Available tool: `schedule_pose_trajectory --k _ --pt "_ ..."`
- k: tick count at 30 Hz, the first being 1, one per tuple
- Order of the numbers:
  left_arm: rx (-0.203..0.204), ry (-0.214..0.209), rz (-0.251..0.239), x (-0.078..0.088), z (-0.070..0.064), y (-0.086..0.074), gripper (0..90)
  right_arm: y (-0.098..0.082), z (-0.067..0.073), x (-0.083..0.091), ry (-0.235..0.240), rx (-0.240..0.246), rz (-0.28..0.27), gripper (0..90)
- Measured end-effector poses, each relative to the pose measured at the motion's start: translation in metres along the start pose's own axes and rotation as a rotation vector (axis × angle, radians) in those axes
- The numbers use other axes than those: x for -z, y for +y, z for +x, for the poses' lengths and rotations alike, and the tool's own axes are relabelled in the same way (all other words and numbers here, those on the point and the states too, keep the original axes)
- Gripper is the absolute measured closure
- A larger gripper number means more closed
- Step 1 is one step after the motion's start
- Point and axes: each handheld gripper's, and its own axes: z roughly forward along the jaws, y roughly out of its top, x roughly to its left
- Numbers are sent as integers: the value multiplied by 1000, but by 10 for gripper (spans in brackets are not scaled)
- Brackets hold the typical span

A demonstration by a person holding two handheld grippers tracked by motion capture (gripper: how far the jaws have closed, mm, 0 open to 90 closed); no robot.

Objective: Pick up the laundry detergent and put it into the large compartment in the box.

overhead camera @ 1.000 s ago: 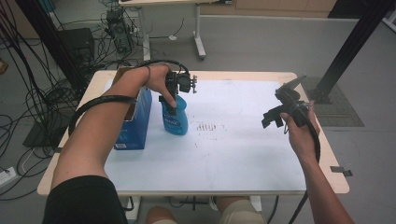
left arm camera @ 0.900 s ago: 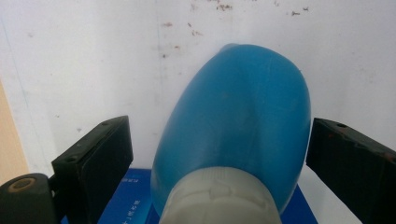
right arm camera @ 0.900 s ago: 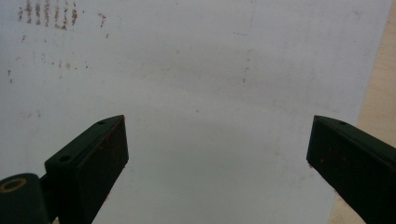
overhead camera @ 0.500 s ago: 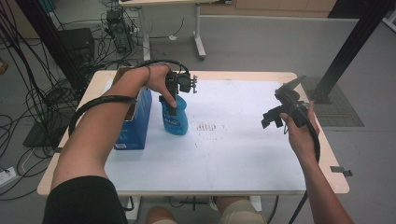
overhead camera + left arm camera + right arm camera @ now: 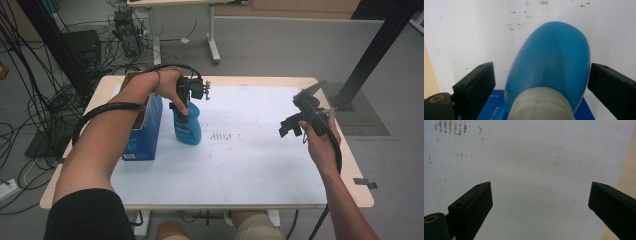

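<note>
Just one blue bottle (image 5: 188,126), two grippers, one box (image 5: 145,131)

Table: light wood table (image 5: 345,165) with a white sheet (image 5: 250,155) over most of its top
On sheet: blue bottle (image 5: 188,125), upright; brown marks (image 5: 223,135)
Left edge: blue box (image 5: 145,132)

Even, bright overhead light, soft shadows. Mild glare on the white-topped wooden counter (image 5: 260,165). Gripper views slightly soft up close; high view low-res.
</note>
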Motion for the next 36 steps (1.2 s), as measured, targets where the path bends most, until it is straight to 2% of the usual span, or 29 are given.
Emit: schedule_pose_trajectory --k 29,36 --pt "-33 13 21 -8 -3 1 189 2 1 -3 2 1 4 55" --pt "-38 2 23 -8 -1 1 251 3 2 -4 3 0 7 55"
